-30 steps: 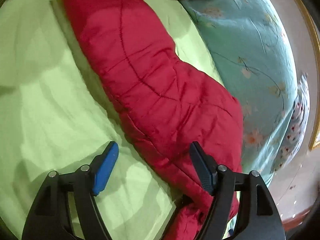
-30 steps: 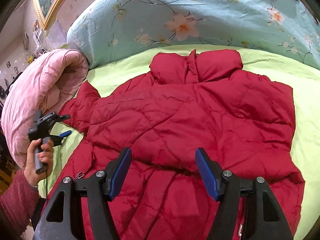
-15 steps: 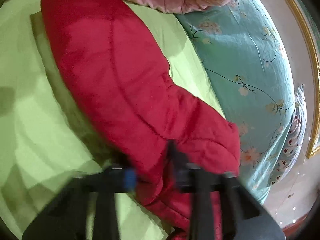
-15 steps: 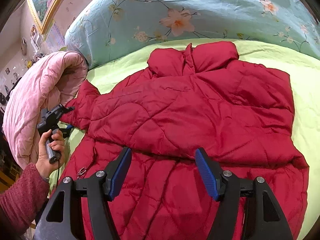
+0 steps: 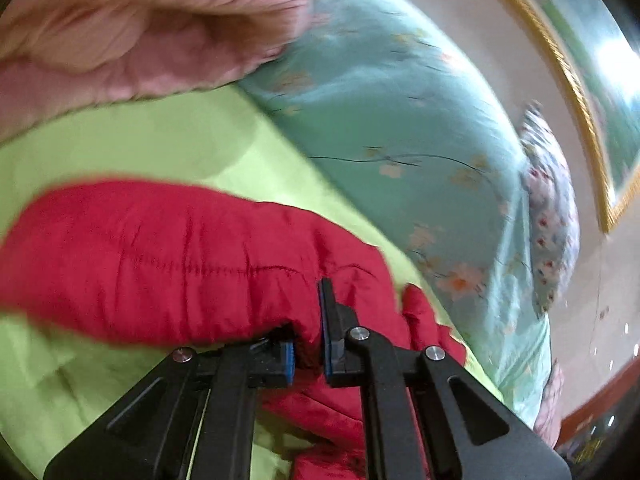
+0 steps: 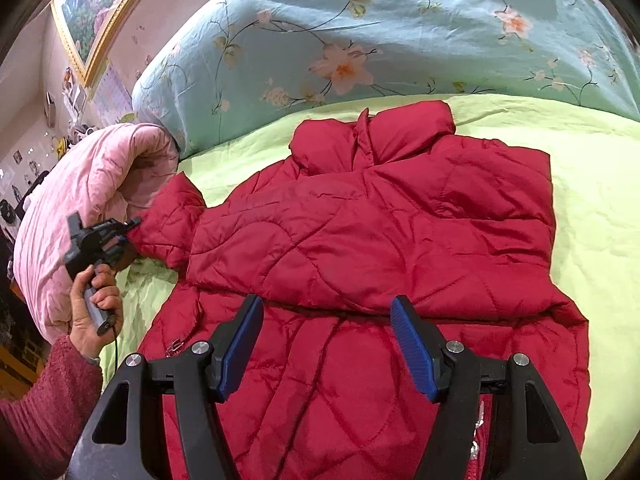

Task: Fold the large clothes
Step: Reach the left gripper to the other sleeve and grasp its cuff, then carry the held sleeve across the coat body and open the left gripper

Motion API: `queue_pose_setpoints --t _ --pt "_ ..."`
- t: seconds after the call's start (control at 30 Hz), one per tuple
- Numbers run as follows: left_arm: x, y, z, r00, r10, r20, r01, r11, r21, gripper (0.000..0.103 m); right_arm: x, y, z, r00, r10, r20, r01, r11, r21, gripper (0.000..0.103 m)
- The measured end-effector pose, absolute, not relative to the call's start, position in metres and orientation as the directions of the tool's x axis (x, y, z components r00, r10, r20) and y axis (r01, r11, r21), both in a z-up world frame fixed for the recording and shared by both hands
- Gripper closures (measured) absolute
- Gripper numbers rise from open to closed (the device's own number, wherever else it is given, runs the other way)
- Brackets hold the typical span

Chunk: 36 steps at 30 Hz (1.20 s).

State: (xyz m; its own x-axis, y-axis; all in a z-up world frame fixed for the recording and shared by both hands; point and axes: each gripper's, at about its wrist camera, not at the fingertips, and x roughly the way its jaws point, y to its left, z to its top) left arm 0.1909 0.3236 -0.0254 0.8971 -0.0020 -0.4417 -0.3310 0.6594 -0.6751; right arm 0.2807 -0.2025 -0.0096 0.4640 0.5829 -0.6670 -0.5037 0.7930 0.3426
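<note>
Clamping the cuff end of the red jacket's sleeve (image 5: 168, 256), your left tool (image 5: 307, 344) is showing its jaws having just closed, the blue pads (image 5: 325, 332) now pressing a fold of quilted fabric between them. You are holding that sleeve raised off the green bedsheet (image 5: 168, 144), out toward the rolled pink quilt (image 5: 132, 28). Your left hand (image 6: 94, 304), in a dark red knitted sleeve (image 6: 44, 396), is gripping the tool's handle at the bed's left edge. Your right tool (image 6: 326, 344) is hovering with its jaws standing wide and nothing between them, just above the red jacket (image 6: 372, 240), which is lying flat on the bedsheet, collar toward the teal floral duvet (image 6: 360, 40) and one sleeve already folded across the chest. A gold-framed picture (image 6: 96, 8) is hanging on the wall beyond.
</note>
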Motion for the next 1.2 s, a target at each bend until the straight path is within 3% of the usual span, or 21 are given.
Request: queue_pose_setpoints --t 0.33,0.67,1.0,1.2 --pt "0.208 0.227 0.042 0.922 -0.140 -0.362 -0.099 0.817 -0.568 0.096 0.286 -0.222 -0.011 0.474 0.585 -0.658 -0.460 0.802 0.381 0.035" --pt "0.244 0.091 0.042 0.853 -0.246 -0.459 0.083 0.934 -0.346 0.096 0.298 -0.263 -0.010 0.514 0.590 -0.623 -0.366 0.808 0.462 0.035" --pt "0.282 -0.008 -0.023 0.725 -0.117 -0.679 0.155 0.988 -0.006 0.095 0.313 -0.300 -0.003 0.552 0.588 -0.592 -0.305 0.802 0.513 0.034" --pt "0.278 -0.033 -0.057 0.700 0.020 -0.714 0.194 0.957 0.216 0.092 0.326 -0.297 0.013 0.548 0.600 -0.583 -0.344 0.797 0.497 0.034"
